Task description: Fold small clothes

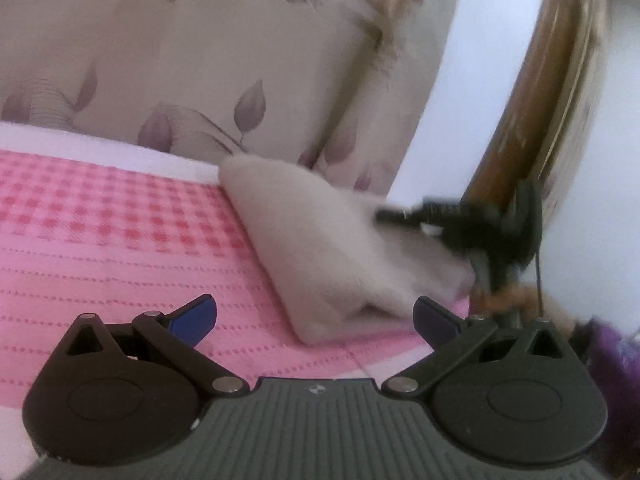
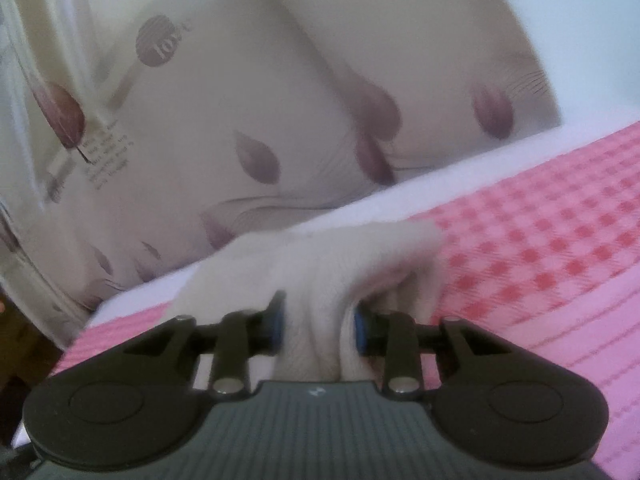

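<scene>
The right wrist view shows the right gripper (image 2: 318, 330) clamped on a bunched fold of the beige fleece garment (image 2: 320, 276), its blue-padded fingers (image 2: 276, 326) pressed into the cloth from both sides, a detail the other camera blurs. The left wrist view shows the left gripper (image 1: 314, 318) spread wide and holding nothing, just short of the garment (image 1: 320, 248), which lies folded on the pink checked bedspread (image 1: 100, 236) near the leaf-print curtain (image 1: 180, 60), with the right gripper (image 1: 420, 216) biting its far edge.
</scene>
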Motion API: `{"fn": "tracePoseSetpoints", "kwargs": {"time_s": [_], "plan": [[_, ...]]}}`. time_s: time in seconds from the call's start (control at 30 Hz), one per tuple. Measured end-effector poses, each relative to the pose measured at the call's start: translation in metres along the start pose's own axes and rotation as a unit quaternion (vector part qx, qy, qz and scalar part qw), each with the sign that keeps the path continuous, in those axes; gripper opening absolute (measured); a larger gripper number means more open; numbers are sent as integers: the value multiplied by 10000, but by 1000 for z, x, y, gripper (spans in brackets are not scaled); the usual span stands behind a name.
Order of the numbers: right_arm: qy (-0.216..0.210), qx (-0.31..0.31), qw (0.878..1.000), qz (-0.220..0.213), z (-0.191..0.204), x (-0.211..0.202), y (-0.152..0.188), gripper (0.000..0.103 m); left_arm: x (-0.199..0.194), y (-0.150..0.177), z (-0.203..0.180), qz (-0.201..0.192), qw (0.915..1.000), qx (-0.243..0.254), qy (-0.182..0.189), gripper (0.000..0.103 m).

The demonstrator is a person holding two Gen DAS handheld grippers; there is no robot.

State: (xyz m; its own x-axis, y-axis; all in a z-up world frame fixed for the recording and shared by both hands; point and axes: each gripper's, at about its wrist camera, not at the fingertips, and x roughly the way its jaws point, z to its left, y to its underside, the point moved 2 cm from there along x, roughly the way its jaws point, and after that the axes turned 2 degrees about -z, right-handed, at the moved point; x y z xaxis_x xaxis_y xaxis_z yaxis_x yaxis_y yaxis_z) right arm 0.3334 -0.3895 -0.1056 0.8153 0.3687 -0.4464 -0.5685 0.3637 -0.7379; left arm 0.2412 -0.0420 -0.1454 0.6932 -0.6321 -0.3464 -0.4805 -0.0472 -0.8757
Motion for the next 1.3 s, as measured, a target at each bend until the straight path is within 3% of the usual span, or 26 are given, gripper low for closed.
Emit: {"fn": "tracePoseSetpoints", "kwargs": {"time_s": [0.07, 0.23, 0.33, 0.43, 0.57, 0.63, 0.7, 0.8, 0.9, 0.97, 1.03, 1.1, 1.17, 1.23, 1.3], "plan": [[188, -71, 9997, 155, -6, 9, 4, 31, 11, 0, -10, 131, 9994, 192, -240, 103], [-176, 490, 9985, 156, -27, 3, 9, 31, 47, -1, -24, 604, 9925, 562, -906, 101], [-335, 625, 9974, 151, -31, 4, 9, 31, 59, -4, -26, 559, 9885, 656, -1246, 101], [-452, 877, 9950, 121, -39, 2, 9, 32, 67, -5, -25, 636, 9769, 884, -1841, 100], [-511, 1027, 9934, 67, -43, -9, 11, 35, 50, -2, -12, 530, 9741, 718, -2076, 102], [-383, 1108, 9931, -62, -46, -26, 15, 43, 45, -3, -4, 518, 9752, 607, -2062, 103], [-90, 862, 9958, -288, -40, -53, 21, 43, 42, -2, 1, 494, 9775, 449, -1999, 103], [326, -39, 9980, -533, -11, -91, 36, 42, 43, -4, 2, 469, 9770, 446, -2032, 103], [601, -969, 9921, -519, 23, -108, 55, 37, 43, -3, 0, 447, 9766, 444, -2059, 103], [804, -1270, 9885, -157, 30, -96, 65, 30, 43, -3, -3, 437, 9756, 404, -2113, 103], [1072, -1064, 9881, 304, 19, -76, 68, 29, 41, -3, -2, 434, 9744, 330, -2183, 103], [1103, -849, 9897, 326, 12, -71, 57, 29, 41, -3, 0, 459, 9740, 252, -2206, 103], [808, -341, 9945, 568, 1, -69, 50, 29, 39, -3, 1, 455, 9739, 219, -2213, 103], [468, 130, 9984, 288, -6, -85, 43, 29, 39, -3, 0, 453, 9740, 239, -2208, 103], [456, 88, 9987, -221, -3, -106, 30, 29, 39, -2, 0, 445, 9742, 239, -2201, 103]]}}
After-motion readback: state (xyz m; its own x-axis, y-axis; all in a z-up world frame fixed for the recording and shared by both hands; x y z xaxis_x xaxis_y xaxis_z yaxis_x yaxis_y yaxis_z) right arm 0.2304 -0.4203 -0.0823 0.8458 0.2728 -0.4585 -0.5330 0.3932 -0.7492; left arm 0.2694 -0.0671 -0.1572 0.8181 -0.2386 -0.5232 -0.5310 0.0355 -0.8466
